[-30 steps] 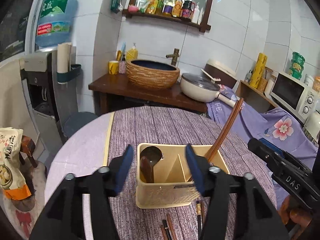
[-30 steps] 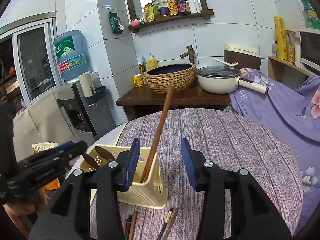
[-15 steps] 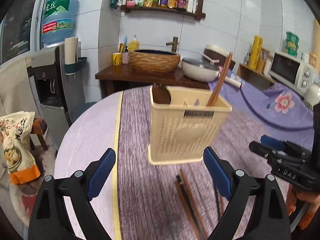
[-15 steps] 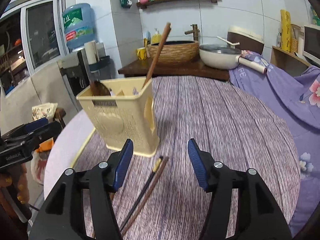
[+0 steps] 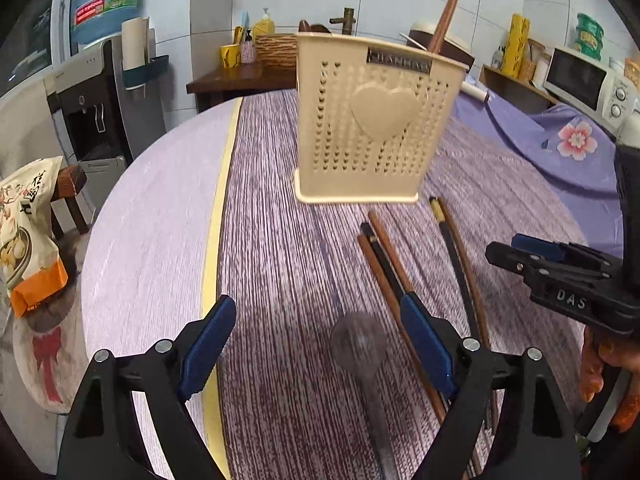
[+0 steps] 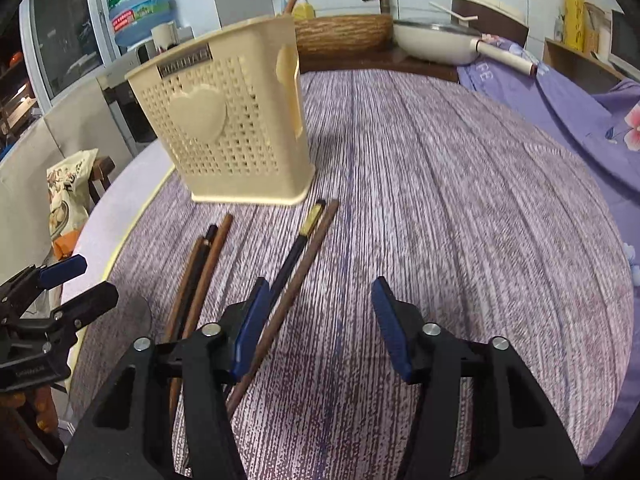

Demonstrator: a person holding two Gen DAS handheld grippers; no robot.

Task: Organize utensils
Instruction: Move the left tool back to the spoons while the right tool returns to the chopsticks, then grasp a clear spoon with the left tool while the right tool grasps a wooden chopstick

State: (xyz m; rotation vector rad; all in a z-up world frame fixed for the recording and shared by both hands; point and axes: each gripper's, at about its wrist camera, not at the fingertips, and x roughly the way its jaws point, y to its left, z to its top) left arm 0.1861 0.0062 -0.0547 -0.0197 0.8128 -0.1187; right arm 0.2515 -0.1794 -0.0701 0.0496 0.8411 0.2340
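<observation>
Cream plastic utensil holder [image 5: 372, 120] stands upright on the purple woven tablecloth [image 5: 288, 264], with loose chopsticks lying in front of it.

The left gripper [image 5: 320, 344] hangs low over the cloth, jaws spread wide and holding nothing; between them lies a blurred, rounded utensil [image 5: 360, 344], perhaps a spoon. The right gripper [image 6: 316, 324] is likewise spread and empty, its left finger [image 6: 250, 328] over a brown chopstick [image 6: 296, 280]. More chopsticks [image 6: 200, 272] lie just left. A wooden handle [image 5: 444, 20] sticks up out of the holder.

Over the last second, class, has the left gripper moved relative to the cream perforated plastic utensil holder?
Yes. The left gripper dropped and pulled back from the cream utensil holder, now over a spoon.
</observation>
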